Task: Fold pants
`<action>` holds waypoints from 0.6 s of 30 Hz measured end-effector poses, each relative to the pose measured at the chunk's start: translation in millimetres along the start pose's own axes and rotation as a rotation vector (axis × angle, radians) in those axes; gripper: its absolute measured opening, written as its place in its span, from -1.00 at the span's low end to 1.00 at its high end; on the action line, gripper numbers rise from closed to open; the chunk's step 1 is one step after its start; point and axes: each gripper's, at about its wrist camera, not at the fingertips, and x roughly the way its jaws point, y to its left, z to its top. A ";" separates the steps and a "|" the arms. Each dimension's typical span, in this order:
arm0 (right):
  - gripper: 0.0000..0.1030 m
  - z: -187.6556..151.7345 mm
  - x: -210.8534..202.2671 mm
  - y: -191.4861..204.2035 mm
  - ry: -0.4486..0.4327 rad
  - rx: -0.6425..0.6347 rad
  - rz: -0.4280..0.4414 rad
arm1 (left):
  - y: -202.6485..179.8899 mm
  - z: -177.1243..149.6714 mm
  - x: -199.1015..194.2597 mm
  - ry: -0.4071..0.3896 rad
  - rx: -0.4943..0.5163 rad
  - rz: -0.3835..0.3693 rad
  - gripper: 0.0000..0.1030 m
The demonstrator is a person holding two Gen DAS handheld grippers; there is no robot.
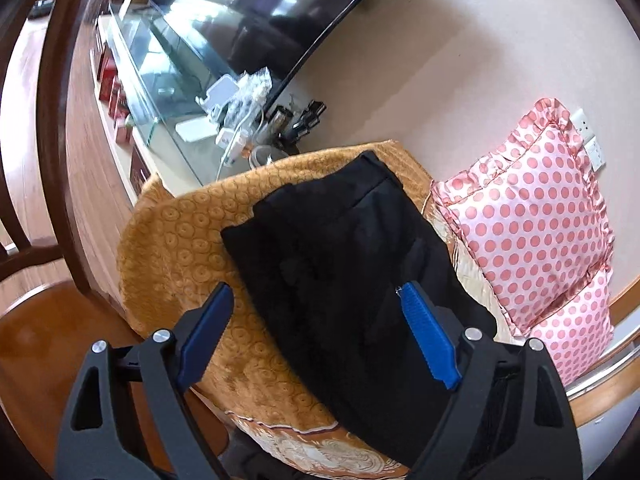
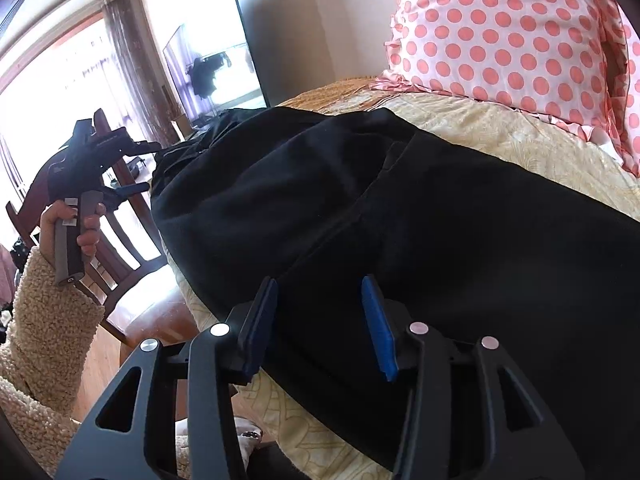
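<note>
Black pants lie folded on a golden patterned blanket that covers a bed. My left gripper hovers open and wide over their near edge, one blue pad above the black cloth and the other above the blanket. In the right wrist view the pants fill the middle of the picture. My right gripper stands partly open just over them, its pads apart and nothing pinched. The left gripper shows there at the far left end of the pants, held by a hand in a cream fleece sleeve.
A pink polka-dot pillow leans at the head of the bed, against the wall. A television stands on a glass cabinet cluttered with cables. A dark wooden chair stands beside the bed.
</note>
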 end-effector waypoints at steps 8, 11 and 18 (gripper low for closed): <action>-0.06 -1.6 -0.1 -1.1 -0.006 0.000 0.002 | -4.2 2.1 9.6 0.015 -0.004 -0.039 0.67; -0.05 -2.4 0.0 -0.9 -0.011 -0.001 0.001 | -4.7 -1.4 11.5 0.036 -0.040 -0.095 0.51; -0.04 -3.0 -0.3 -0.6 -0.018 -0.004 0.000 | -7.5 -13.1 10.9 0.019 -0.054 -0.069 0.16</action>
